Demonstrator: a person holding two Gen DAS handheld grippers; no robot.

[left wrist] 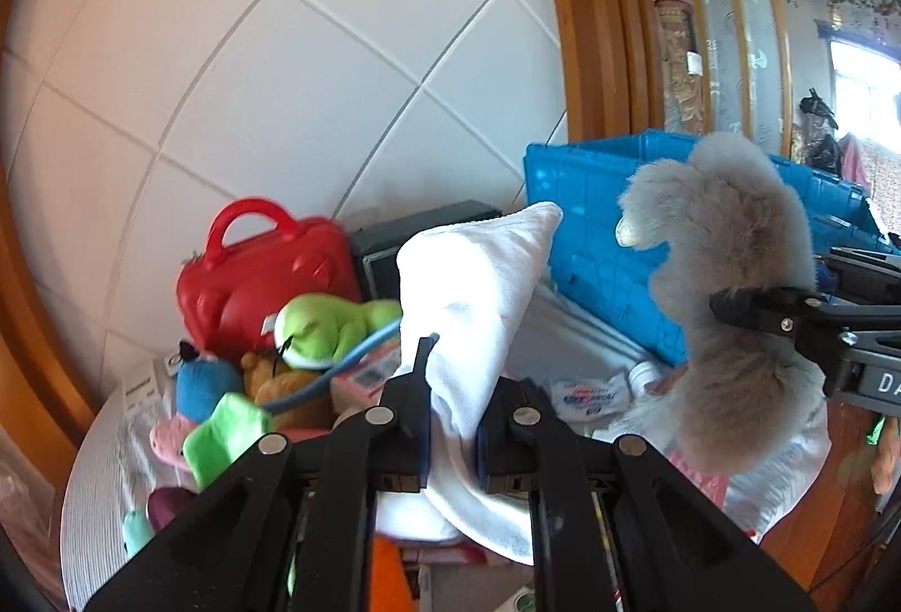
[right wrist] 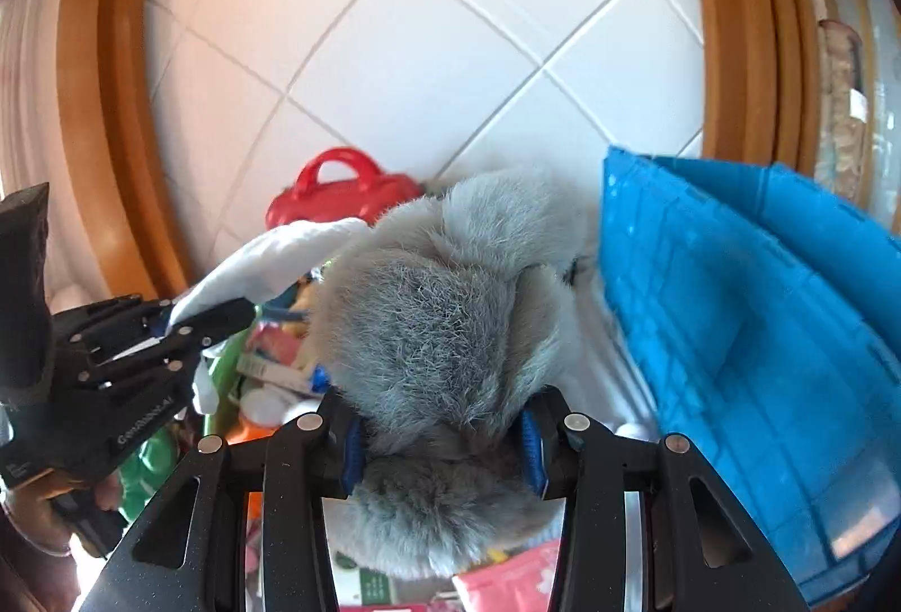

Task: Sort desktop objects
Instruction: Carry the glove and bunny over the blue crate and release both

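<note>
My left gripper (left wrist: 453, 434) is shut on a white folded cloth (left wrist: 478, 296) and holds it up above the cluttered table. It also shows in the right wrist view (right wrist: 208, 316), at the left, with the white cloth (right wrist: 270, 257) in it. My right gripper (right wrist: 442, 449) is shut on a grey furry plush toy (right wrist: 445, 325), lifted off the table. In the left wrist view the right gripper (left wrist: 732, 311) reaches in from the right, clamped on the grey plush (left wrist: 732, 274). A blue plastic crate (left wrist: 597, 229) stands at the right, also in the right wrist view (right wrist: 749, 330).
A red toy case (left wrist: 264, 285) stands against the tiled wall. In front of it lie a green plush (left wrist: 332, 325), a blue plush (left wrist: 200, 384), a brown plush (left wrist: 281, 381) and a tube (left wrist: 591, 395). A dark box (left wrist: 416, 229) is behind the cloth. A wooden frame (left wrist: 585, 21) borders the wall.
</note>
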